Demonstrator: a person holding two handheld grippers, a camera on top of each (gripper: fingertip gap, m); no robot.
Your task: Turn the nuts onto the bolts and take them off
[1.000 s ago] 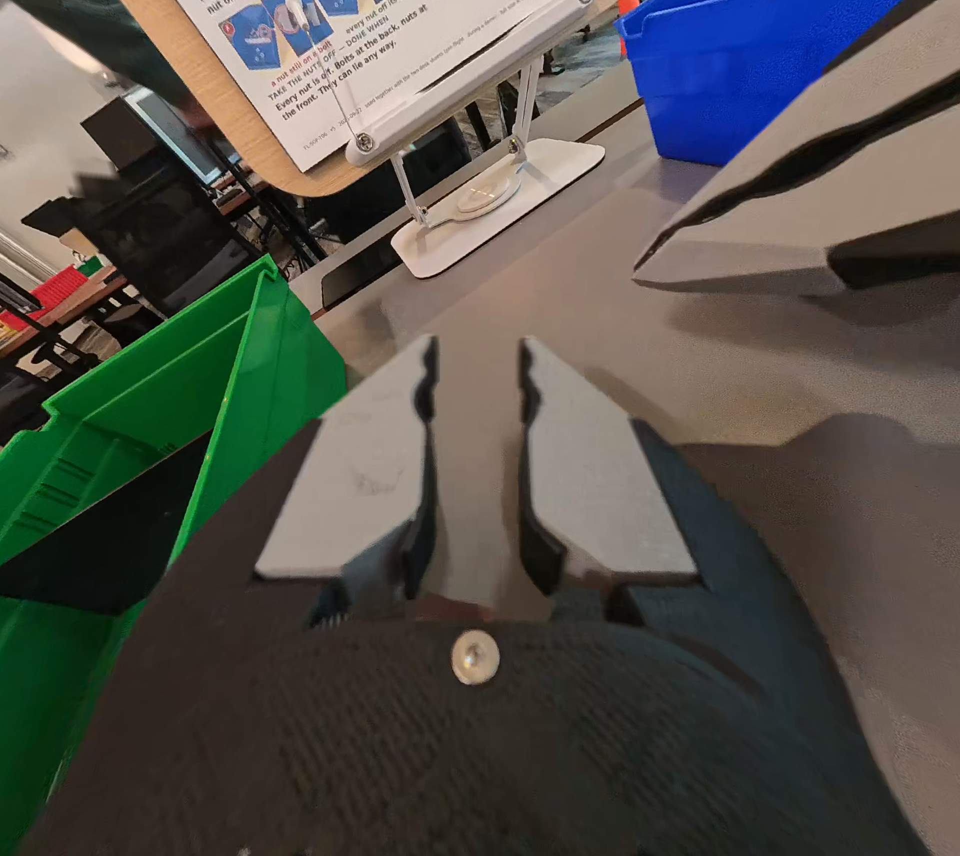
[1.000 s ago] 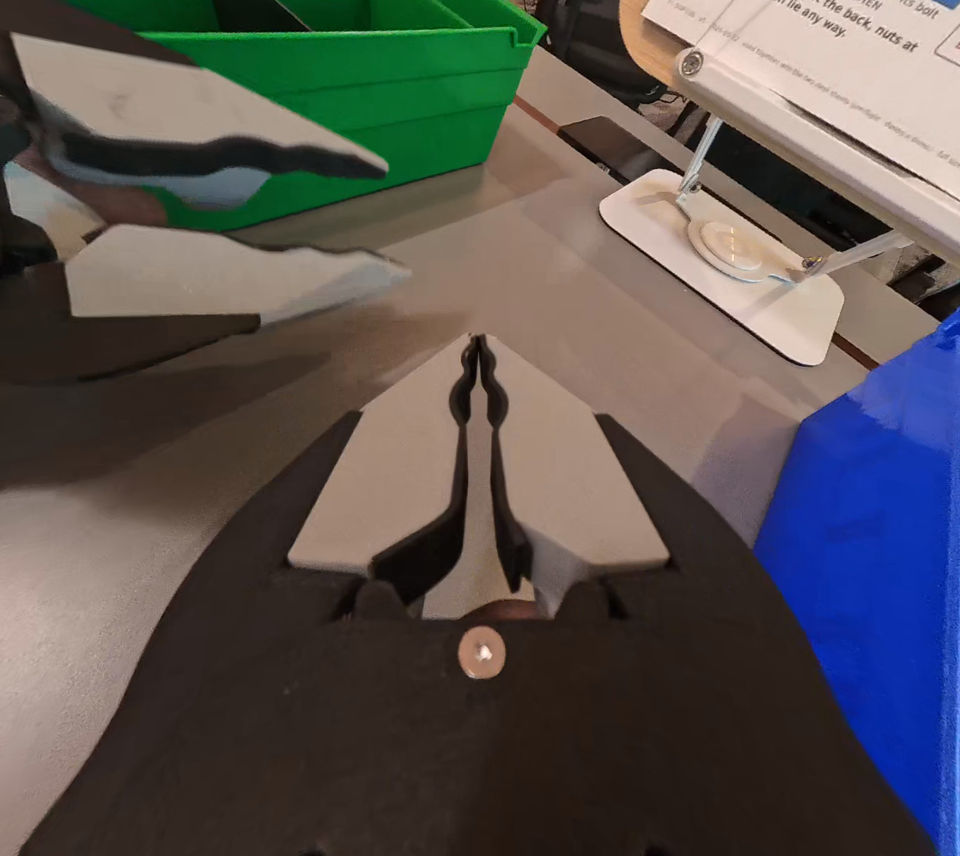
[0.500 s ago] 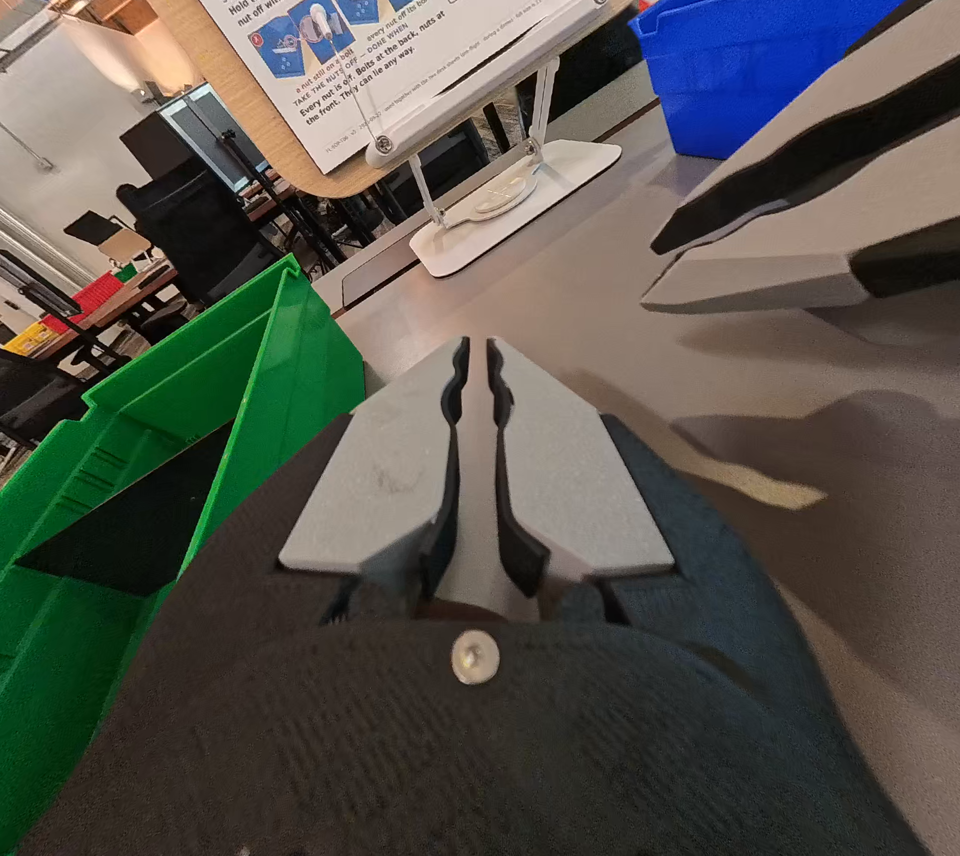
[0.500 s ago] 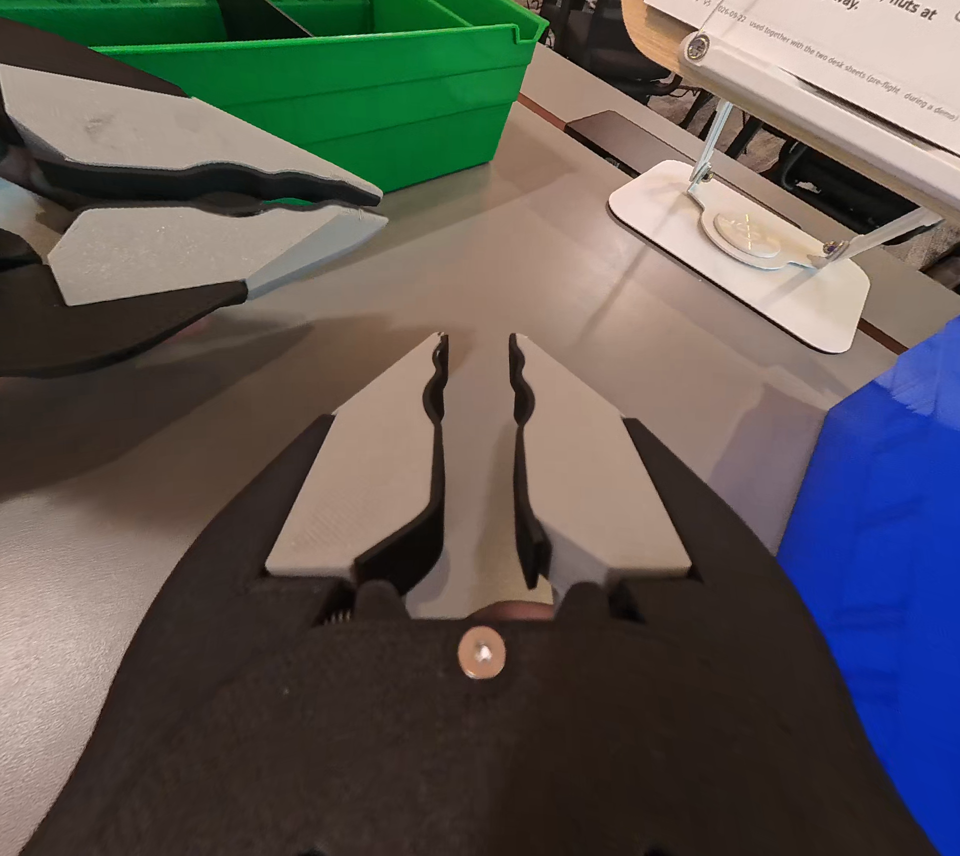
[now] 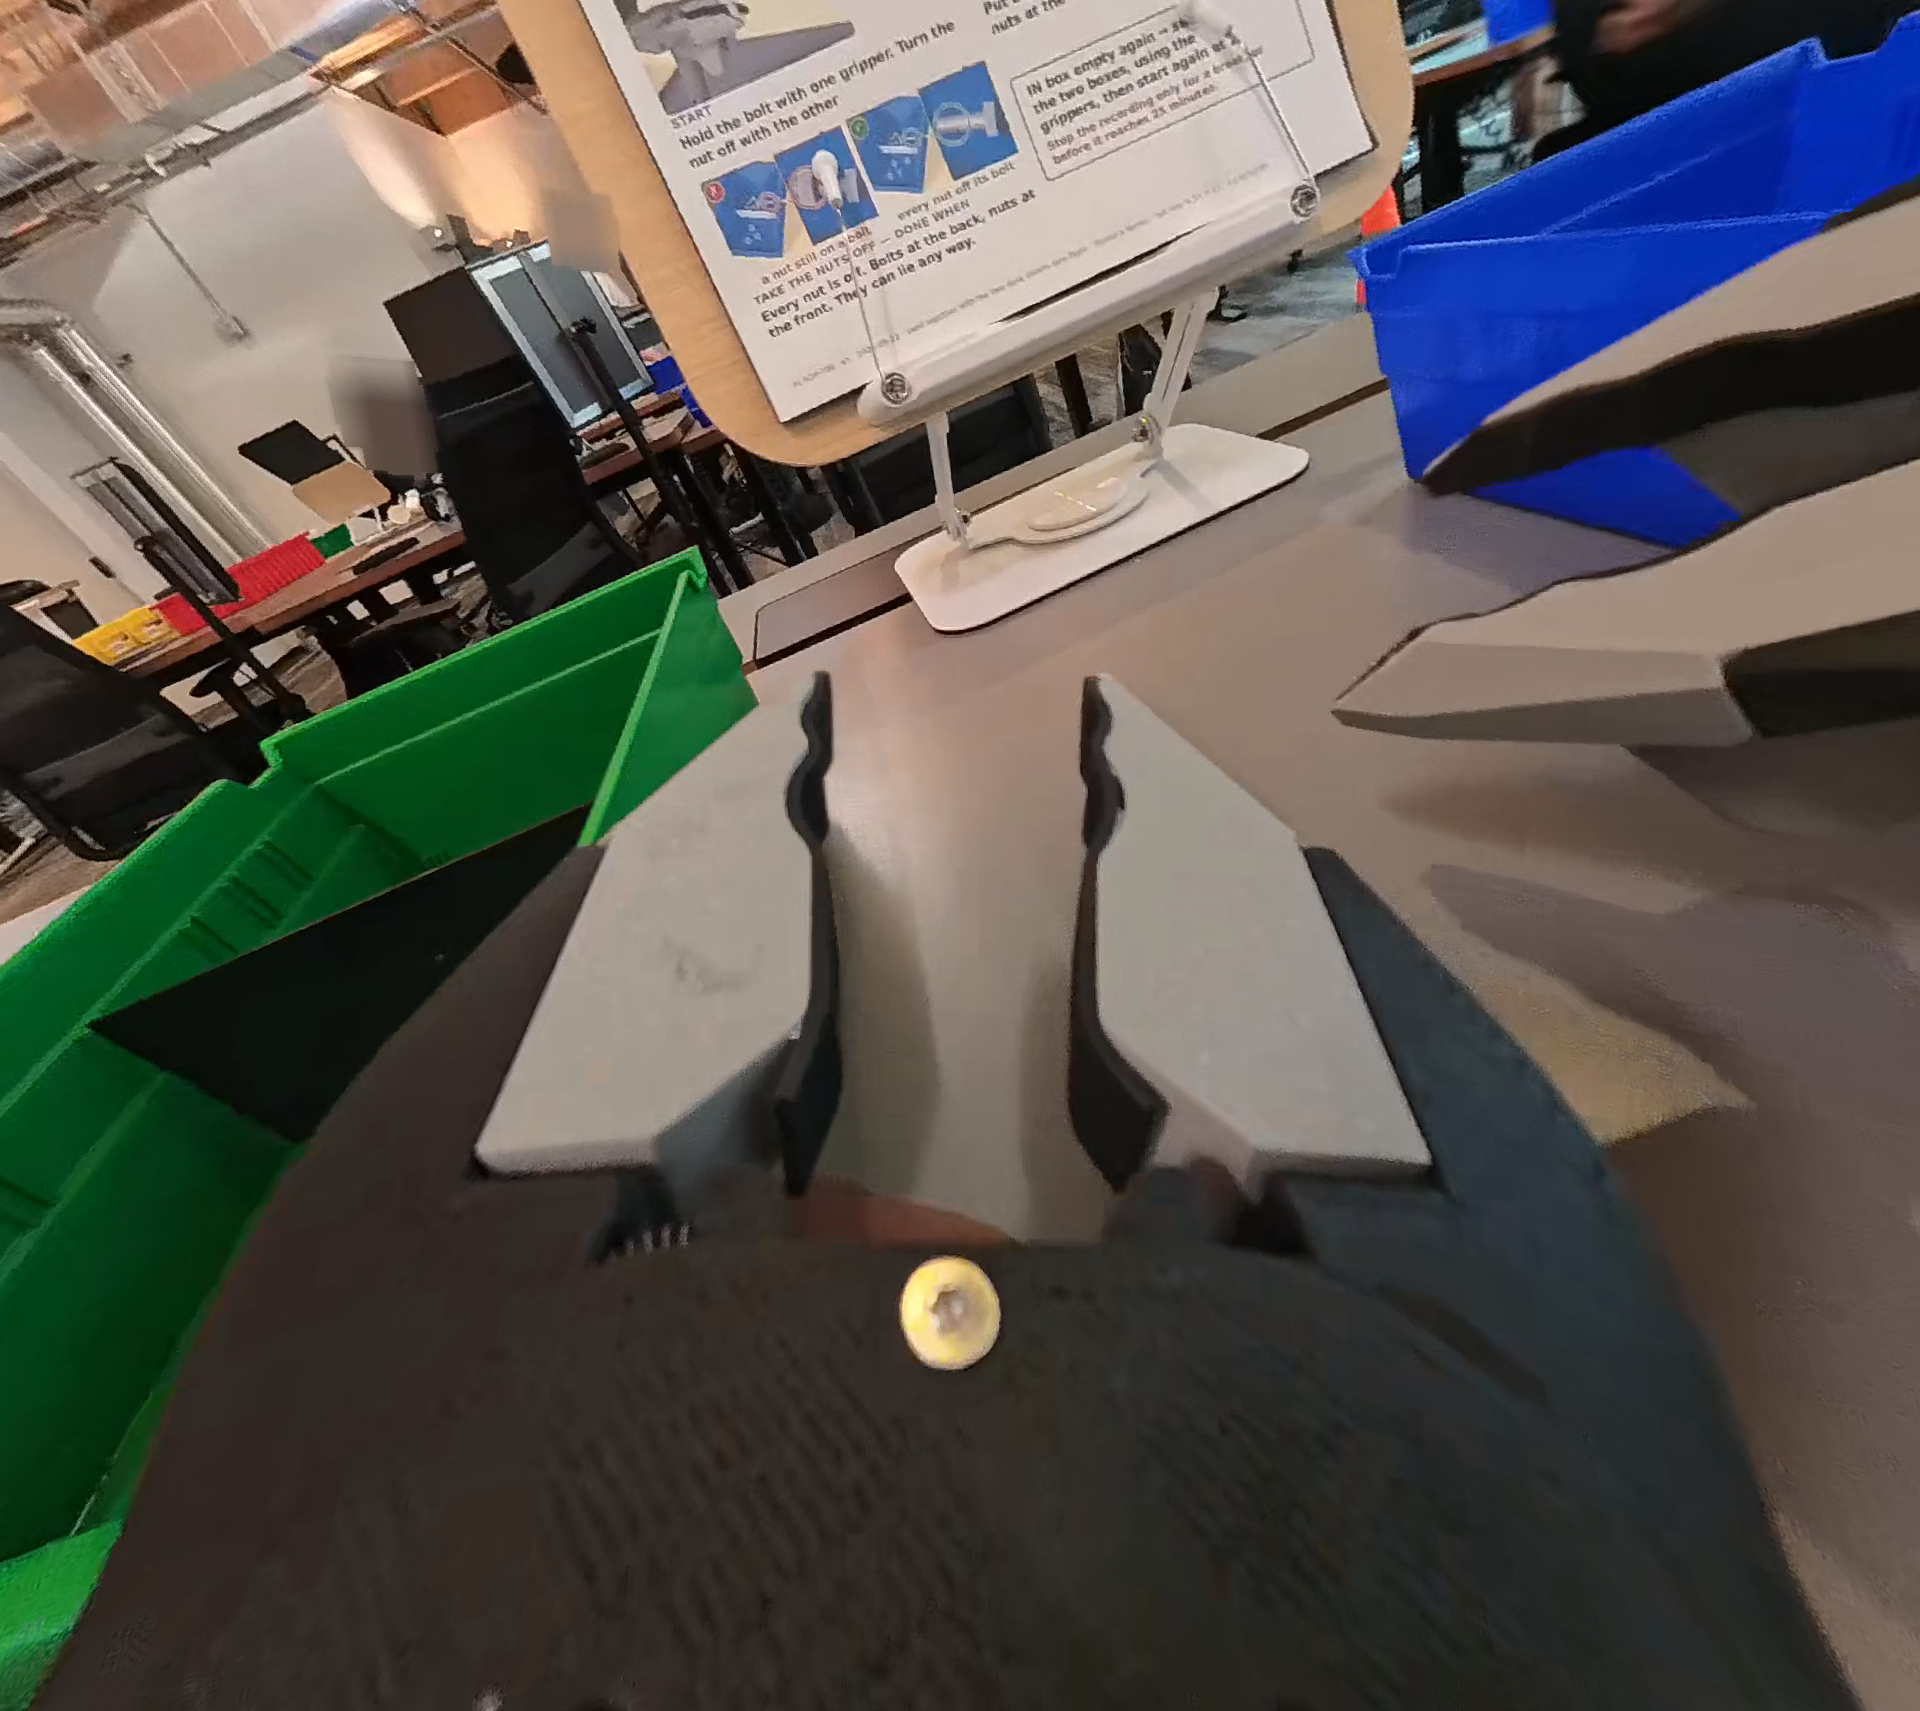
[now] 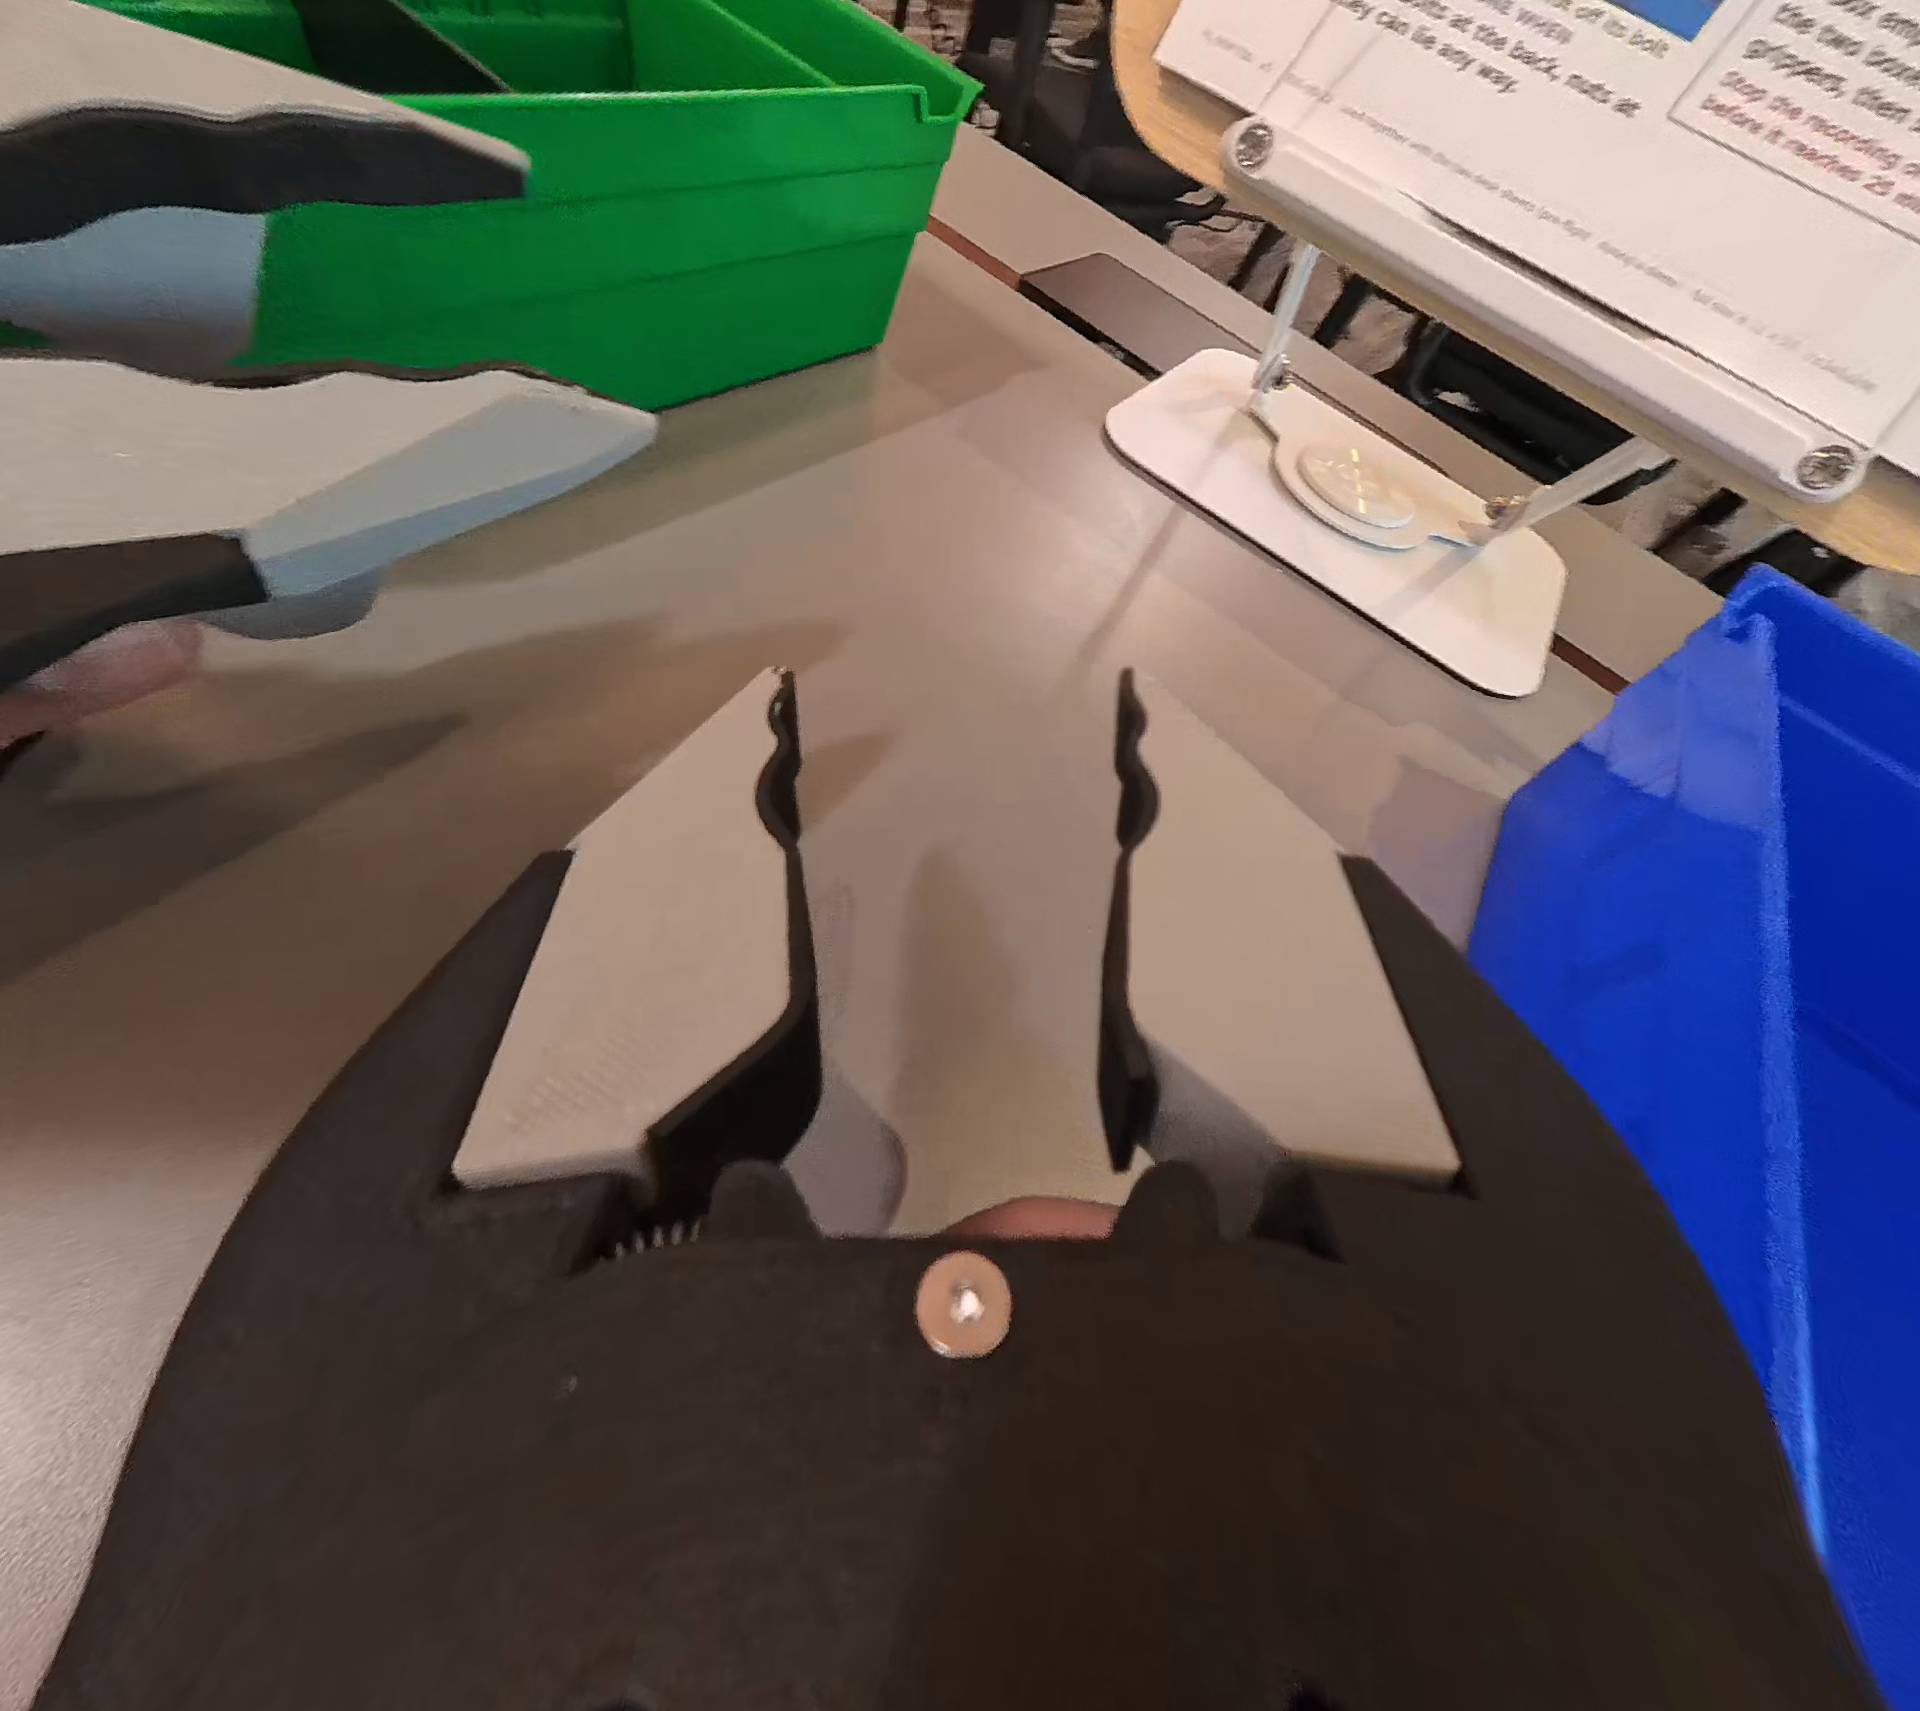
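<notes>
Both jaws widened since earlier frames, empty. Left gripper [image 5: 951, 705] beside green bin [image 5: 343, 830]; right gripper [image 6: 951, 695] beside blue bin [image 6: 1704, 986]. Nuts, bolts unseen; likely readying pickup over bench [image 6: 935, 518].

Left of the left gripper's [image 5: 951, 695] jaws, the green bin [image 5: 343, 788] is glossy plastic; the blue bin [image 6: 1704, 986] beside the right gripper's [image 6: 954, 685] jaws likewise. The bench [image 6: 935, 539] looks smooth, faintly sheened grey; gripper bodies are matt, ribbed black.
</notes>
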